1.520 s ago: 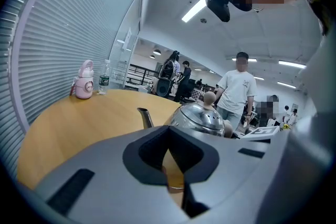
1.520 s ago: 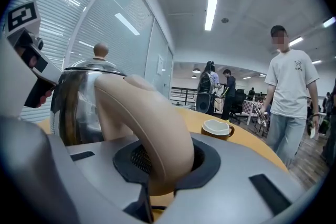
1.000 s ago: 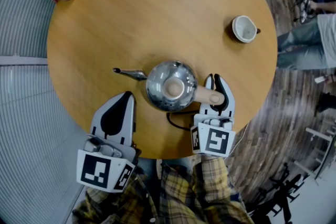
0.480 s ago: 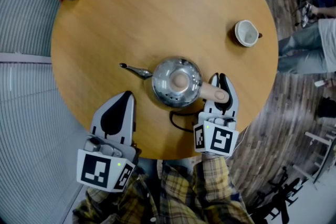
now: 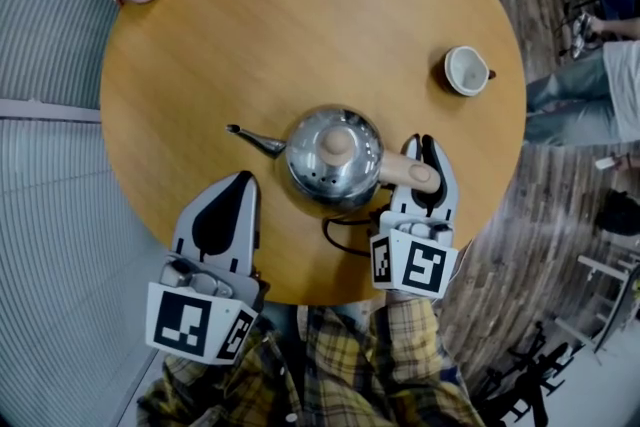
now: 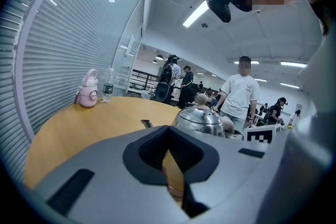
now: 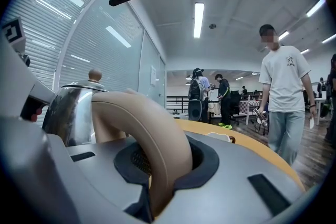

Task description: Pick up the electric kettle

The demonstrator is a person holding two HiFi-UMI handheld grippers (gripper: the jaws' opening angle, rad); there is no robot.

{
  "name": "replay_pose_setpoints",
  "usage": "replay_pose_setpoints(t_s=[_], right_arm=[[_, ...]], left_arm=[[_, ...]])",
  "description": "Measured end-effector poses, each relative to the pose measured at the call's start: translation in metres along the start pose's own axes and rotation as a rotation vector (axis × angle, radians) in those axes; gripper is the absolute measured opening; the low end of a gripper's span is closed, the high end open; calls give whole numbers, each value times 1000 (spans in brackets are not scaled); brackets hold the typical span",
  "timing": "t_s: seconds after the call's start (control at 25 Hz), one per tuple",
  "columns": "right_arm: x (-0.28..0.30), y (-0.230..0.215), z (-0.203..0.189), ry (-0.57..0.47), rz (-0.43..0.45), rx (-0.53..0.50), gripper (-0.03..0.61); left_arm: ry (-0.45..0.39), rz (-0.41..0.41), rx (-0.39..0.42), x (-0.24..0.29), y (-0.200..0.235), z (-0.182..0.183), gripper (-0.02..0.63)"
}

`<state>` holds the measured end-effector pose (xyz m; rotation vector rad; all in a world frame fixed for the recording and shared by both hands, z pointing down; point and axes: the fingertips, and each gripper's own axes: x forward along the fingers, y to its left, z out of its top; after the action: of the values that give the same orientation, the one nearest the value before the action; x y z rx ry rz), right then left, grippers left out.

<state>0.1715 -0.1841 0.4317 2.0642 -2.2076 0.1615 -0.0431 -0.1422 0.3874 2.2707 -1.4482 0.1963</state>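
right tool (image 5: 424,160) is clamped on the tan handle (image 5: 408,173) of the steel electric kettle (image 5: 333,158), which is found near the front middle of the round desk (image 5: 300,15). left tool (image 5: 222,215) is held beside it, jaws together with nothing in them. fwiw the whole body is hung off one side of the grip, so the handle could be twisted in the pads and the spout (image 5: 250,137) dipped. the black cord (image 5: 338,237) underneath could also get snagged and the kettle yanked.
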Motion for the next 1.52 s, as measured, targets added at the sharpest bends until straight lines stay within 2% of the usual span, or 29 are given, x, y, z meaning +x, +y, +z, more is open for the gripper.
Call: replay_pose_setpoints(t_s=[0.24, 0.6, 1.0, 1.24, 1.52], right_arm=[[3, 0, 12, -8, 1, 0, 69], [4, 0, 53, -31, 23, -5, 69], [-5, 4, 112, -57, 75, 13, 69], [-20, 0, 148, -74, 103, 65, 69], [-46, -14, 181, -81, 129, 66, 69]], left_arm=[[-21, -4, 0, 3, 2, 12, 2], [-57, -24, -10, -4, -3, 37, 2], [-129, -35, 21, -22, -15, 81, 2], [-173, -34, 47, -41, -26, 108, 2], [-194, -46, 64, -55, -38, 113, 2]])
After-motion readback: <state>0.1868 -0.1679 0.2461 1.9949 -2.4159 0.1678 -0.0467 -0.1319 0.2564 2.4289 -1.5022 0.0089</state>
